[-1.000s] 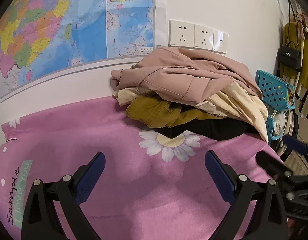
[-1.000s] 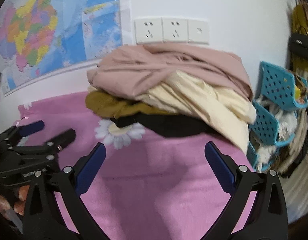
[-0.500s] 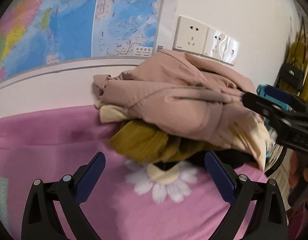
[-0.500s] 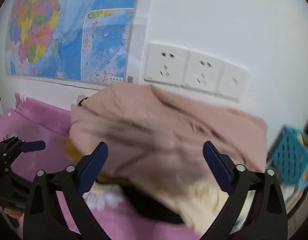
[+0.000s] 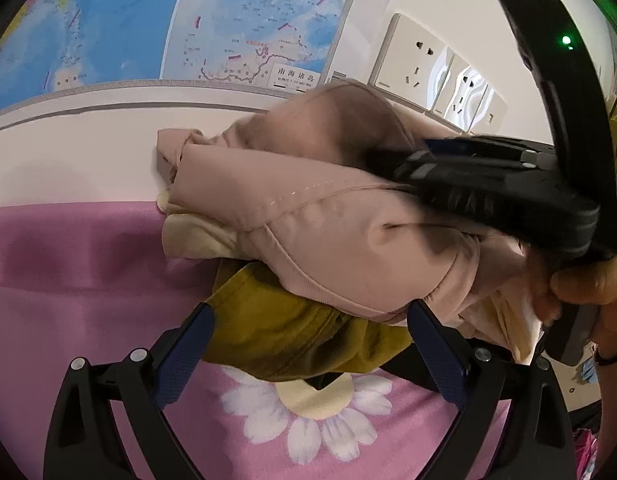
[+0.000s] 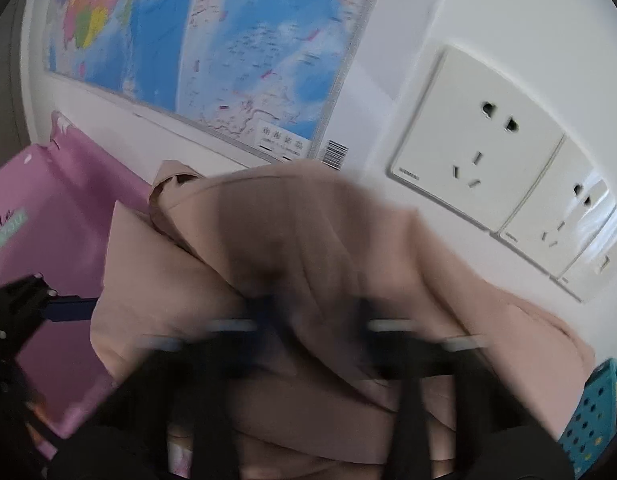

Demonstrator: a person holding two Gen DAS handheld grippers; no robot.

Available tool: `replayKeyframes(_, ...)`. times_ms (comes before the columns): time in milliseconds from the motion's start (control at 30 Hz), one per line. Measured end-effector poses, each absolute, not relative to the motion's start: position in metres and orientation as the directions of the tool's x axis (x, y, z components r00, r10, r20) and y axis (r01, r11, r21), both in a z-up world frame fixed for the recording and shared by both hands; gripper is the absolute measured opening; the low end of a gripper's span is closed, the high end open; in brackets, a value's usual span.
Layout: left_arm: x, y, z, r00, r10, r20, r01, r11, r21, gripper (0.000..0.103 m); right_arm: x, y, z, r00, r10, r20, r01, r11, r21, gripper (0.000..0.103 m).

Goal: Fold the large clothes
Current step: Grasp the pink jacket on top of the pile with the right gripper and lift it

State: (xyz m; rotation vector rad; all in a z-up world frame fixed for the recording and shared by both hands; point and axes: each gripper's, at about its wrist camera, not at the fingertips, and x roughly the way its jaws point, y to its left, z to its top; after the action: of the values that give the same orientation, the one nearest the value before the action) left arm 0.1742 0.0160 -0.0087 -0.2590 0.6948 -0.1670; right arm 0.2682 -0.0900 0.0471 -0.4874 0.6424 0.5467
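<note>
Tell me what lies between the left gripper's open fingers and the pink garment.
In the left wrist view, a mustard-yellow garment lies between the left gripper and the pink garment stacked above it.

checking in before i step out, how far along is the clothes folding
Done: nothing looks folded; the clothes are a crumpled heap on the pink sheet.

In hand: the right tool is closing on the pink jacket at the top of the heap. The left tool is open near the mustard garment, holding nothing.

Left: pulling the jacket free, spreading and folding it, then the mustard, cream and black pieces underneath.
</note>
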Motion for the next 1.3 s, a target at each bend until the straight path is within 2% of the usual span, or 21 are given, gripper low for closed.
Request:
replayKeyframes(133,0.174,0.018,-0.013,0.759,-0.234,-0.607,0.075,0.958,-0.276,0.095,0.233,-0.13,0.082,0.702,0.419,-0.576,-0.606,0.777,-0.174,0.008)
replayKeyframes(233,0.174,0.021,-0.016,0.755,-0.235,-0.612,0.075,0.959,-0.275,0.095,0.205,-0.141,0.081,0.688,0.387,-0.614,-0.632,0.735,-0.244,0.013)
replayKeyframes(300,0.177,0.024,-0.019,0.75,-0.233,-0.619,0.071,0.959,-0.276,0.095,0.192,-0.143,0.076,0.688,0.354,-0.634,-0.645,0.699,-0.309,0.021)
replayKeyframes(333,0.178,0.027,-0.021,0.749,-0.231,-0.621,0.063,0.958,-0.281,0.094,0.186,-0.143,0.075,0.713,0.317,-0.625,-0.626,0.69,-0.364,0.027)
replayKeyframes(367,0.178,0.028,-0.022,0.745,-0.228,-0.626,0.056,0.958,-0.282,0.093,0.183,-0.143,0.077,0.739,0.296,-0.605,-0.606,0.683,-0.407,0.05)
replayKeyframes(400,0.179,0.029,-0.023,0.744,-0.233,-0.626,0.058,0.956,-0.286,0.091,0.182,-0.144,0.078,0.759,0.292,-0.582,-0.593,0.679,-0.433,0.061)
replayKeyframes(467,0.18,0.03,-0.024,0.745,-0.227,-0.627,0.059,0.959,-0.277,0.091,0.184,-0.139,0.086,0.794,0.31,-0.523,-0.573,0.667,-0.475,0.092)
replayKeyframes(500,0.181,0.03,-0.021,0.747,-0.226,-0.625,0.06,0.959,-0.276,0.09,0.189,-0.134,0.087,0.798,0.312,-0.515,-0.573,0.659,-0.488,0.097)
replayKeyframes(633,0.182,0.032,-0.021,0.746,-0.233,-0.624,0.065,0.958,-0.28,0.09,0.231,-0.094,0.085,0.747,0.346,-0.568,-0.642,0.599,-0.478,0.097)
replayKeyframes(733,0.181,0.033,-0.024,0.743,-0.237,-0.627,0.069,0.958,-0.28,0.09,0.25,-0.071,0.067,0.675,0.333,-0.659,-0.712,0.528,-0.463,0.094)
replayKeyframes(767,0.181,0.034,-0.025,0.743,-0.238,-0.626,0.072,0.958,-0.278,0.09,0.255,-0.067,0.061,0.661,0.315,-0.681,-0.722,0.515,-0.462,0.071)
replayKeyframes(800,0.181,0.035,-0.026,0.742,-0.239,-0.626,0.075,0.958,-0.277,0.09,0.258,-0.066,0.055,0.622,0.304,-0.721,-0.748,0.504,-0.433,0.037)
replayKeyframes(867,0.18,0.037,-0.026,0.745,-0.25,-0.618,0.088,0.956,-0.28,0.09,0.256,-0.075,0.061,0.62,0.308,-0.722,-0.738,0.541,-0.403,0.009)
replayKeyframes(1100,0.177,0.039,-0.022,0.76,-0.277,-0.588,0.15,0.955,-0.255,0.094,0.209,-0.161,0.171,0.765,0.435,-0.475,-0.595,0.76,-0.262,0.008)
replayKeyframes(1233,0.165,0.032,-0.014,0.797,-0.323,-0.51,0.236,0.944,-0.23,0.096,0.194,-0.197,0.207,0.801,0.431,-0.416,-0.538,0.823,-0.183,0.008)
replayKeyframes(1300,0.15,0.023,-0.009,0.799,-0.387,-0.461,0.322,0.922,-0.217,0.096,0.185,-0.209,0.217,0.809,0.438,-0.391,-0.524,0.84,-0.143,0.008)
